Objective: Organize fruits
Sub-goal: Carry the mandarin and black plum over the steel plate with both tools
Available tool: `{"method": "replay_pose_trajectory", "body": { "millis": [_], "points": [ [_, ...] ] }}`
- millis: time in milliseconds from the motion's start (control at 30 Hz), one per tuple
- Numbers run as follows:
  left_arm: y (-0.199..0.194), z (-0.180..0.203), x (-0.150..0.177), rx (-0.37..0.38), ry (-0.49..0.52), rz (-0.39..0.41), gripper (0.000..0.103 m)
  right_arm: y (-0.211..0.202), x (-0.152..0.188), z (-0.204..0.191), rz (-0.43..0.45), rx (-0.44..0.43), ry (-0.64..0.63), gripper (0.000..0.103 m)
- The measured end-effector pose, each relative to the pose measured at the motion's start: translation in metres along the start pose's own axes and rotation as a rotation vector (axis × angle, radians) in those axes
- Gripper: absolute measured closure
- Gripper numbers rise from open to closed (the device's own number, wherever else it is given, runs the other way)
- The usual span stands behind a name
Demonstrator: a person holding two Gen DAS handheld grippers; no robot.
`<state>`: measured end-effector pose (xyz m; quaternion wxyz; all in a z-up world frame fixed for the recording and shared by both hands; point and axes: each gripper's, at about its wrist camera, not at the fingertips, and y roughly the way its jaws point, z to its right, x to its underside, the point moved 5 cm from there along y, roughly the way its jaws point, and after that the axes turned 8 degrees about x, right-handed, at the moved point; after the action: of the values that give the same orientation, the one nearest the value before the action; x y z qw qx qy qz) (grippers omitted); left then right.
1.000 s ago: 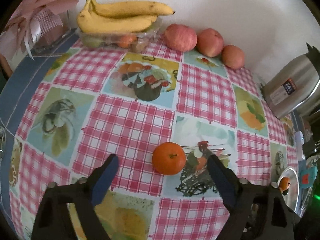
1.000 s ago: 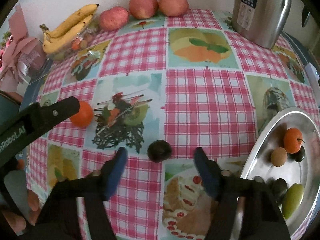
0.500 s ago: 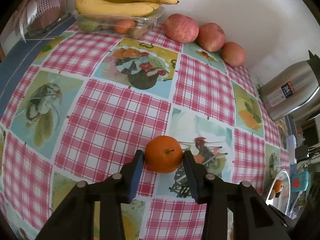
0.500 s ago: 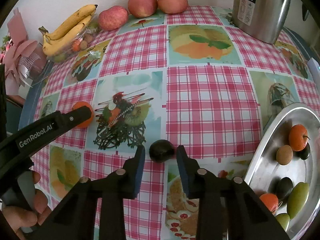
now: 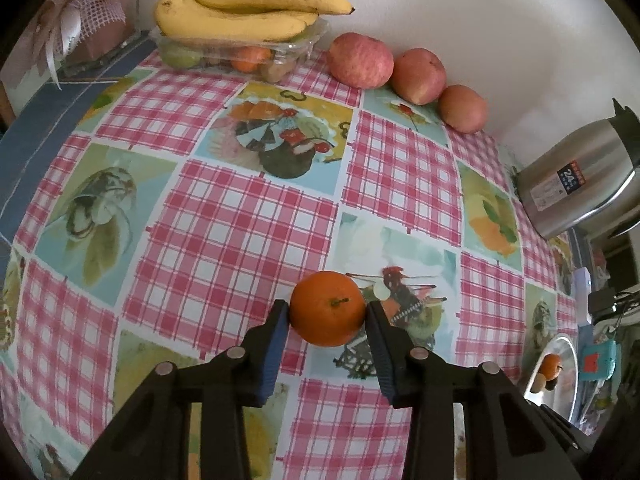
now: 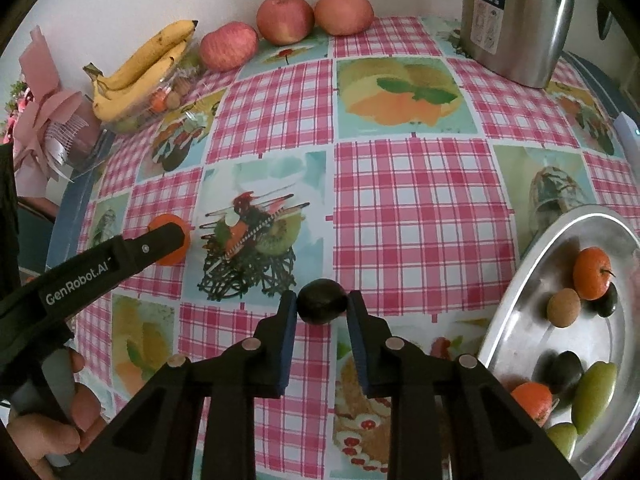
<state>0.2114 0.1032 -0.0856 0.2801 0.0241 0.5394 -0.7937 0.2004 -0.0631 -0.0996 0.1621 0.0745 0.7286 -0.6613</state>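
Left gripper: black two-finger left gripper (image 5: 327, 312) with blue pads, narrowed onto the round orange tangerine (image 5: 327, 307); both pads press its sides.
Tangerine, left wrist view: resting on the desk (image 5: 240, 240) under a pink-checked cloth with fruit pictures, near the front edge of the view, well apart from the steel jug.
Landmark: tall stainless steel jug (image 5: 576, 188) with a printed label, at the far right of the desk.
Back row: three red apples (image 5: 360, 60) against the white wall, left of the jug; further left, a bunch of yellow bananas (image 5: 244, 12) lying on a clear plastic punnet (image 5: 240, 52) of small fruit.
Right gripper: matching black right gripper (image 6: 322, 306), closed as far as it goes onto the small dark round plum (image 6: 322, 301); pads touch both sides.
Plum, right wrist view: on the desk, well in front of the jug and left of the tray.
Tray: shiny oval metal tray (image 6: 520, 280) in front of the jug, holding a tangerine, a brown round fruit, dark plums and green fruits.
Person: a hand (image 6: 52, 432) grasps the left gripper's handle at the lower left.
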Motion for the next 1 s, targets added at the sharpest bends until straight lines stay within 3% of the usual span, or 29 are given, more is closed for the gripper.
{"method": "replay_pose_trajectory", "body": {
  "millis": [700, 1000],
  "points": [
    [-0.04, 0.051, 0.047, -0.025, 0.097, 0.022, 0.061, -0.05, 0.03, 0.027, 0.051, -0.007, 0.023, 0.077],
    [-0.045, 0.098, 0.075, 0.067, 0.145, 0.005, 0.061, -0.068, 0.043, 0.086, 0.077, 0.034, 0.135, 0.077]
  ]
}}
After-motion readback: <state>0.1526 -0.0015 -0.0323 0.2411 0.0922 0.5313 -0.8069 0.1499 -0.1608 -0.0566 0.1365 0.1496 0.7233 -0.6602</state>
